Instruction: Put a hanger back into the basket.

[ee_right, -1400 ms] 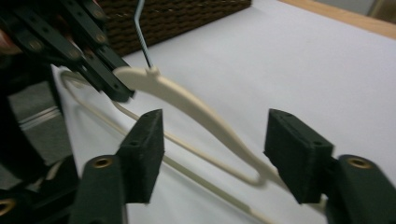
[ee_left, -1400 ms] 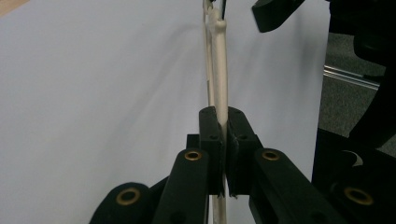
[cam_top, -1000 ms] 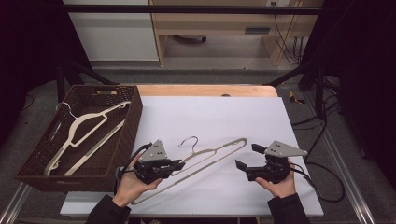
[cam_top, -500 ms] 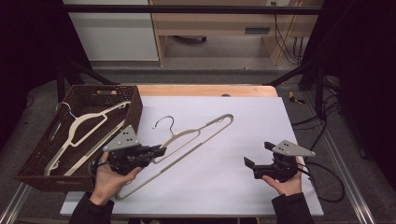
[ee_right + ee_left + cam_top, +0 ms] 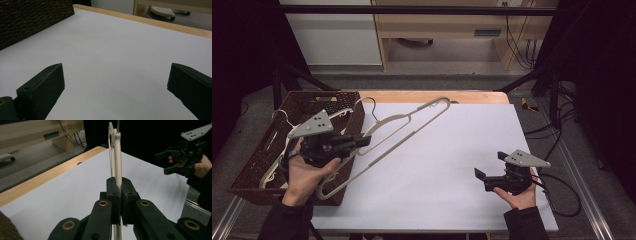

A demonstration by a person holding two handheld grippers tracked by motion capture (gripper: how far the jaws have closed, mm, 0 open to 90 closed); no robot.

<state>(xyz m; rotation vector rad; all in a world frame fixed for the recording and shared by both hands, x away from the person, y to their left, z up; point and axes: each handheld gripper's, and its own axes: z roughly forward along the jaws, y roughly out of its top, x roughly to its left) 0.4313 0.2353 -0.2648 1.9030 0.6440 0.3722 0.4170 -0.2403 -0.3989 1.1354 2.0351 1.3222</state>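
While the left gripper [image 5: 362, 141] pinched the cream hanger [image 5: 412, 122] aloft over the bench's left edge, beside the wicker basket [image 5: 257, 170], the long far end hung unsupported — it looked likely to swing or snag the basket rim. In the left gripper view the jaws were pressed onto a thin bar; a slip seemed possible. In the right gripper view the right gripper [image 5: 115, 82] stood spread, empty — jaws just opened.

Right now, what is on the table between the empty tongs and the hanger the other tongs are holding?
Nothing: in the high view only bare white tabletop lies between the right tongs and the hanger clamped in the left tongs.
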